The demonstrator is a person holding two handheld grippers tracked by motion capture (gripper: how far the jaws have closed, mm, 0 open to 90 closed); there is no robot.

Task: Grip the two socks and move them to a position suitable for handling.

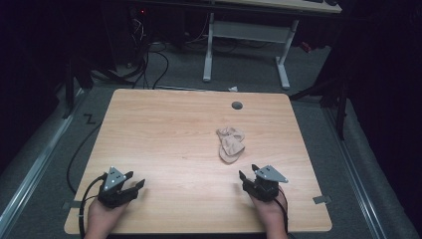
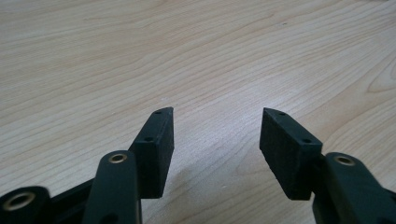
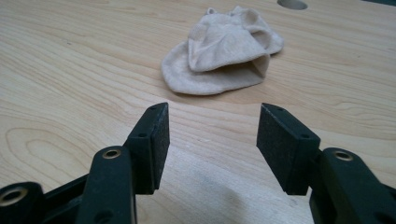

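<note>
Sock pair (image 1: 231,145), crumpled right of bench (image 1: 164,129) centre, at 11 o'clock from right gripper (image 1: 247,173); both grippers, left gripper (image 1: 135,179) included, wide and empty, presumably staged for approach.

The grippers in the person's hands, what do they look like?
The left gripper and right gripper are black, each with two straight jaws ending in flat, rough pads. Brass-coloured rings sit at the jaw joints. Each carries a grey three-cornered plate on top, and a black cable trails from each.
</note>
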